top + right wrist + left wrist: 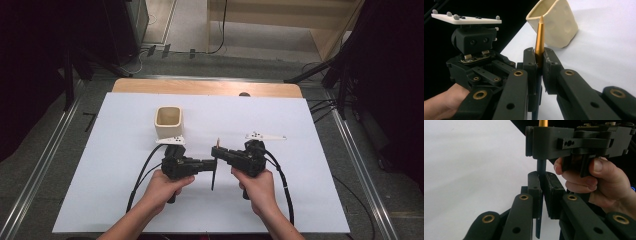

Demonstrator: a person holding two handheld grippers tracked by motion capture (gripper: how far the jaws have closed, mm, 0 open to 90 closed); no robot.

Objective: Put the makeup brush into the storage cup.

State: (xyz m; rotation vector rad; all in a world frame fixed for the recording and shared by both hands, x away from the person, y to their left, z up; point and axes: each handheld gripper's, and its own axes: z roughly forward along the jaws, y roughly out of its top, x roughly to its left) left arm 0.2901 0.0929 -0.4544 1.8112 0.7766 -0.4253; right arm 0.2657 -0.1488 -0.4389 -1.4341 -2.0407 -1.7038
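Clearly you have both grippers on one thing: at the left of the high view your left gripper (pixel 207 163) reaches rightward, its jaws closed on the dark lower barrel of the pen (pixel 214 169), which stands roughly upright above the white table (pixel 300 200), between your two hands. Behind your left hand (pixel 162 189) the cream cup (pixel 168 122) sits upright and open-mouthed, near enough that it looks like the pen's likely destination, though that is only a guess. Moving right, your right gripper (pixel 218 150) meets the same pen higher up, jaws shut on its gold upper part; two holds this close together suggest you are passing the pen across or pulling it apart, and I cannot tell which. From above the pen is a thin dark line. The left gripper view adds the dark barrel pinched between the pads (pixel 534 187), with the right hand (pixel 596 185) just beyond, while the right gripper view gives the gold taper and its point, and the cup standing behind it.
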